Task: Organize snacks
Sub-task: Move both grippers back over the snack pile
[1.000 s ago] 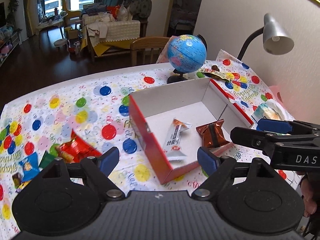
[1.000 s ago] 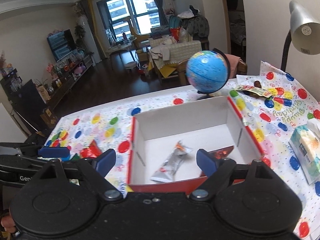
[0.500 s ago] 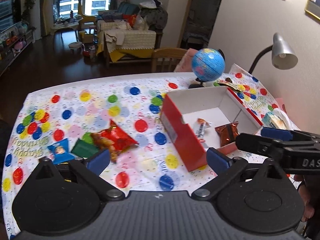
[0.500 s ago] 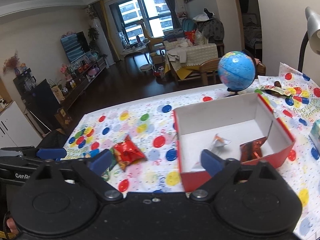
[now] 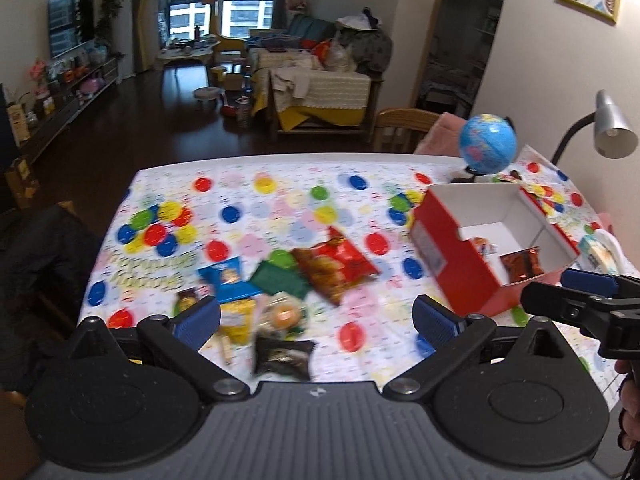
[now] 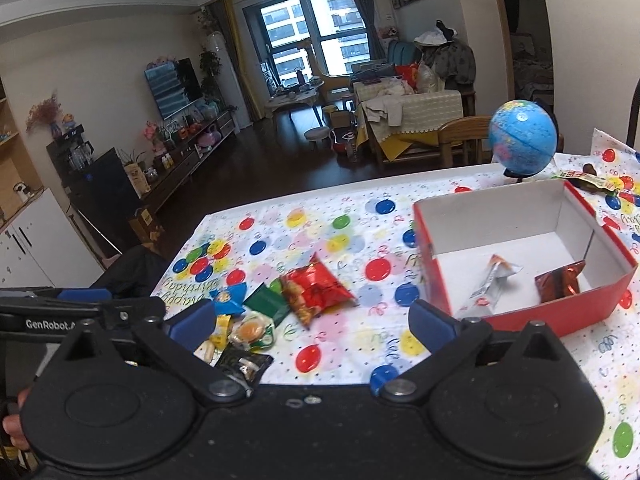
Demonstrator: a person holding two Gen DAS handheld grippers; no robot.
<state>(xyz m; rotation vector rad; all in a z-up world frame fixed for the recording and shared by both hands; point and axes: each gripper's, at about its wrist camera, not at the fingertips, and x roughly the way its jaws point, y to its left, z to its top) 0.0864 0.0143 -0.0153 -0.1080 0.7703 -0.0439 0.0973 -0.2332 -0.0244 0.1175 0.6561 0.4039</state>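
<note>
A: Where do the snacks lie, and what may go wrong?

B: A loose heap sits on the balloon-print tablecloth [image 5: 280, 200]: crinkled red foil chip bag [image 5: 336, 266], flat green packet [image 5: 278, 278], blue packet [image 5: 228, 280], clear wrapper with an orange sweet [image 5: 282, 316], black pouch [image 5: 282, 356]. They overlap, so closing on one could likely drag or lift a neighbour. The foil looks slippery; a shallow pinch might slide off.

A: And the tools?

B: The left gripper [image 5: 316, 318] hangs over the heap, jaws spread wide, holding nothing. The right gripper [image 6: 312, 320] is likewise parted and empty.

A: The surroundings?

B: The open red cardboard box with white lining [image 6: 560, 316] stands to the right, apart from the heap, holding a silver stick sachet [image 6: 494, 280] and a brown foil packet [image 6: 560, 282]. Its near wall must be cleared when carrying. A blue globe [image 6: 523, 140] stands behind it.
</note>
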